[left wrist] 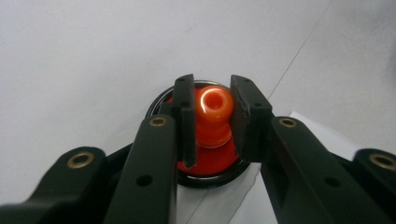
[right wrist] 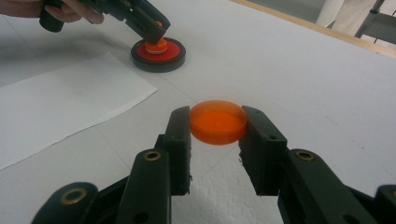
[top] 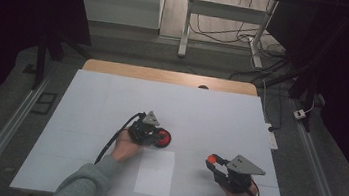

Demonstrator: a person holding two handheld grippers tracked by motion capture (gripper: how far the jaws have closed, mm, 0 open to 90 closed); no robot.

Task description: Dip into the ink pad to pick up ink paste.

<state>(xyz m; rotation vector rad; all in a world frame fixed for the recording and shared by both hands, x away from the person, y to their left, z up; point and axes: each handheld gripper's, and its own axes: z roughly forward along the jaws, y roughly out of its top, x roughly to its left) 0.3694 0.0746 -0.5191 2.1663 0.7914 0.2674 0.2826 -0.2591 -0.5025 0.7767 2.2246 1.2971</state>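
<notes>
Orange plastic, rigid and slick by the look of it — the small disc (right wrist: pixel 218 122) sits pinched by its rim in the right gripper (right wrist: pixel 218 140), above the table (right wrist: pixel 303 70). The left gripper (left wrist: pixel 212 116) clamps the orange knob (left wrist: pixel 213 109) on the black-rimmed base (right wrist: pixel 158 55) — light, best gripped at the edges.

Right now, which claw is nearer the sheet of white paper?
Left. The left claw, shut on the orange knob, sits just off the white paper's far edge. The right claw, holding the orange disc, is farther off to its side.
</notes>
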